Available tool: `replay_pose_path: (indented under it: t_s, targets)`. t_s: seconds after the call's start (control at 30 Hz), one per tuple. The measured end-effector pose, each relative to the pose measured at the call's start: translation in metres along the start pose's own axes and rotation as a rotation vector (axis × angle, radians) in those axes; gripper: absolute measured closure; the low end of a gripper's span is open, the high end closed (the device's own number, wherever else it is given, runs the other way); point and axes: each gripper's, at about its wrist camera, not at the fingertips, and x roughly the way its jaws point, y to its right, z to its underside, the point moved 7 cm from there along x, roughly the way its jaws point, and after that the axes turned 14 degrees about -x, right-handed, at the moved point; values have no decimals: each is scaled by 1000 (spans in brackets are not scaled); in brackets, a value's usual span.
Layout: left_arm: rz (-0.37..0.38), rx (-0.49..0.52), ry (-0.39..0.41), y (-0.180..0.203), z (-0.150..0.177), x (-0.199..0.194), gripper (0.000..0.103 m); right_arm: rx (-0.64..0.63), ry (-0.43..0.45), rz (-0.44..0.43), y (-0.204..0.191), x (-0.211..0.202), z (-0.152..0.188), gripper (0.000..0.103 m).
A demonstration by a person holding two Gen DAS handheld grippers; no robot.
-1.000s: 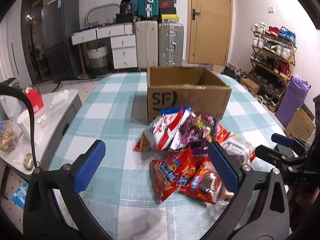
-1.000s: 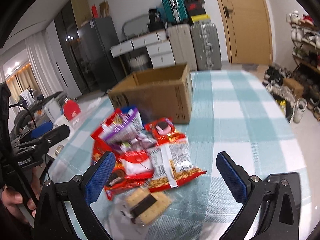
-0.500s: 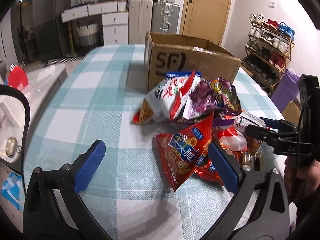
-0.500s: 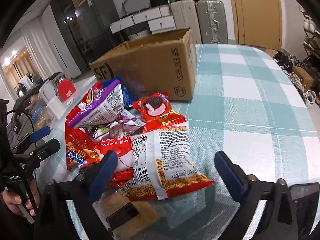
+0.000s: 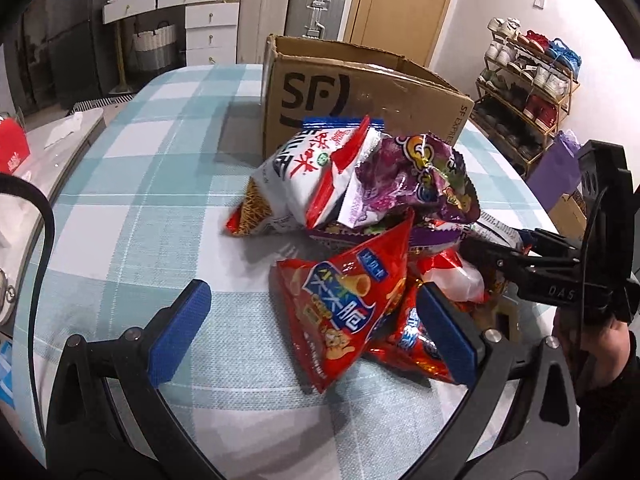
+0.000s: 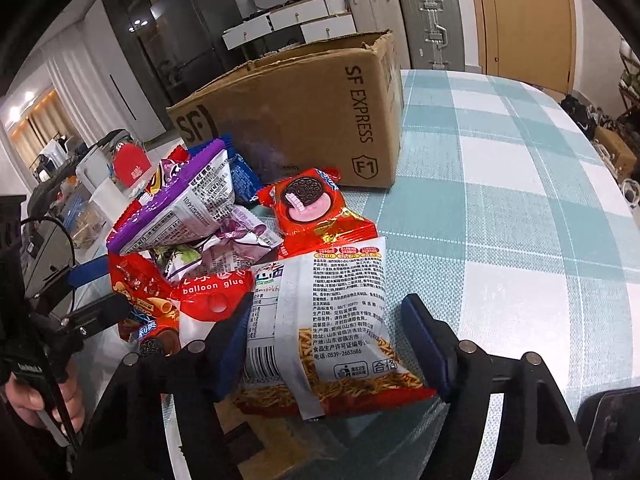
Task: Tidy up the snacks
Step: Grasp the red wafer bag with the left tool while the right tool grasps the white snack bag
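A pile of snack bags lies on the checked tablecloth in front of an open cardboard SF box [image 5: 360, 92], which also shows in the right wrist view [image 6: 304, 116]. My left gripper [image 5: 316, 328] is open, its pads either side of a red triangular chip bag [image 5: 348, 304]. My right gripper [image 6: 332, 348] is open, its pads straddling a white and red noodle-snack bag [image 6: 324, 328]. Behind lie a red Oreo pack [image 6: 308, 204], a purple bag [image 5: 416, 180] and a white and red bag [image 5: 308, 172].
The table [image 5: 152, 168] has a teal and white checked cloth. Suitcases [image 5: 316, 8], white drawers and a door stand behind. A shoe rack [image 5: 532, 76] is at the right. A white side counter [image 5: 52, 148] with a red box is at the left.
Both grippers have moved down and forward to the pile. The left now frames the red chip bag. The right has narrowed its opening around the noodle-snack bag.
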Motion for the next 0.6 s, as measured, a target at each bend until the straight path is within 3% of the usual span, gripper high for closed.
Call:
replay_pose_path:
  t_s: [0.13, 0.23, 0.5, 0.6]
  targets:
    - [-8, 4, -15, 4, 1, 5, 1, 1, 11, -2, 1, -1, 1, 35]
    - [8, -5, -46, 9, 1, 9, 1, 2, 25, -25, -1, -3, 3, 48]
    - [11, -28, -64, 20, -7, 25, 1, 3, 55, -25, -4, -11, 3, 50]
    - [49, -63, -100, 16, -9, 31, 7, 11, 80, -28, -5, -20, 4, 50]
